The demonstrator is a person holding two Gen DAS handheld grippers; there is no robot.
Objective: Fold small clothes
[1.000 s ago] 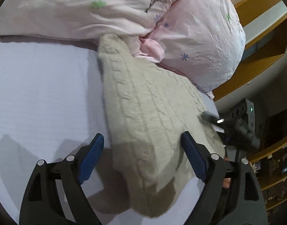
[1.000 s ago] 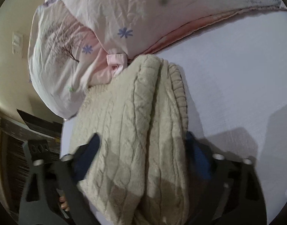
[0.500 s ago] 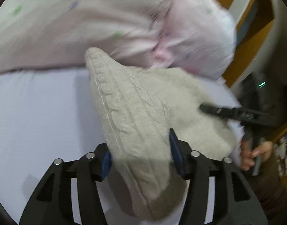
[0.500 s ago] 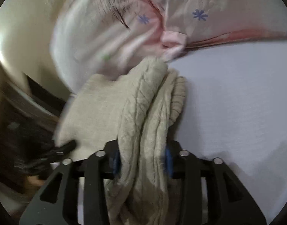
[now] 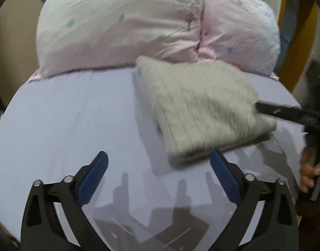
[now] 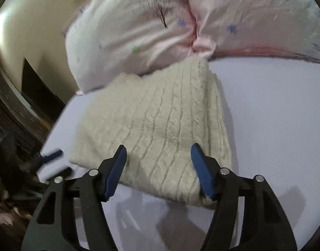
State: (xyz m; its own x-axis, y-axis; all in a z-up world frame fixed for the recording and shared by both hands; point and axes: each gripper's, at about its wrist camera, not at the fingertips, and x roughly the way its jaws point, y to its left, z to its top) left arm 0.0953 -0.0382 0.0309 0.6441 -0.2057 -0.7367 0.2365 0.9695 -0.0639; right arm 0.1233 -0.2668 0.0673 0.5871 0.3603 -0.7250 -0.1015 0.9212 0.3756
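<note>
A cream cable-knit sweater lies folded into a thick rectangle on the pale lilac bed sheet. It also shows in the right wrist view, just in front of the pillows. My left gripper is open and empty, pulled back from the sweater's near left corner. My right gripper is open, its blue pads over the sweater's near edge, holding nothing. The right gripper's black finger shows at the sweater's right side in the left wrist view.
Two pink floral pillows lean at the head of the bed, also in the right wrist view. A wooden headboard stands at the right. Dark furniture stands beside the bed's left edge.
Both grippers were shut on the sweater half a second ago. Now both have opened and let go, and the sweater lies flat on the sheet. The left gripper has drawn back.
</note>
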